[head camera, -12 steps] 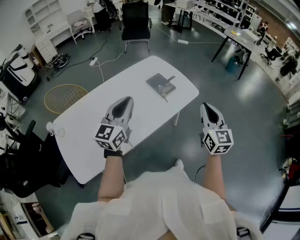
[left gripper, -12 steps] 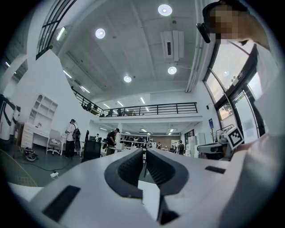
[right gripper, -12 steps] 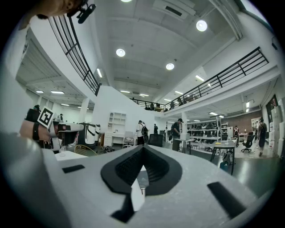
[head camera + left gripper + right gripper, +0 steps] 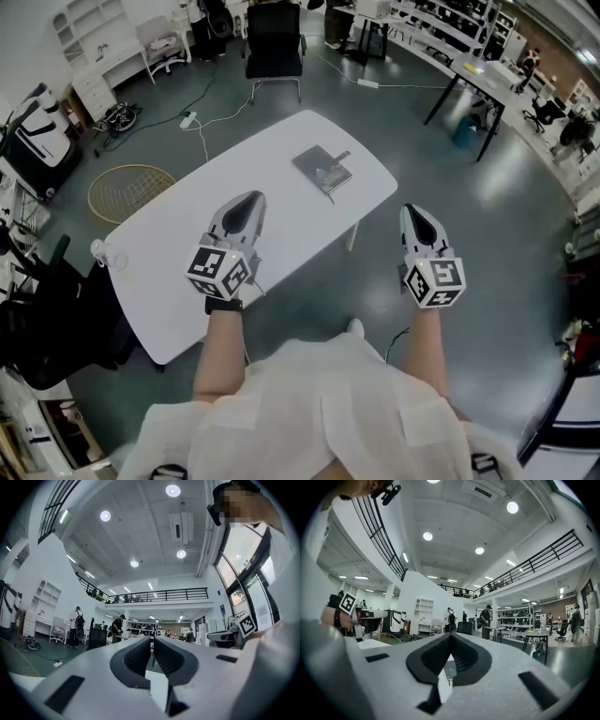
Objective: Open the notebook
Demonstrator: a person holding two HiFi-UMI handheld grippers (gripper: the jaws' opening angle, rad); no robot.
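Note:
A closed grey notebook (image 4: 323,170) lies flat near the far right end of the white table (image 4: 178,281), with a small dark strap or pen at its far edge. My left gripper (image 4: 249,203) hovers over the table's near side, well short of the notebook, with its jaws shut and nothing between them (image 4: 152,641). My right gripper (image 4: 413,215) hangs over the floor to the right of the table, also shut and empty (image 4: 450,637). Neither gripper view shows the notebook; both look out level across the hall.
A black office chair (image 4: 272,42) stands beyond the table's far end. A round wire hoop (image 4: 129,194) and cables lie on the floor at left. A black chair (image 4: 47,319) crowds the near left; a dark desk (image 4: 478,80) stands far right. People stand in the distance.

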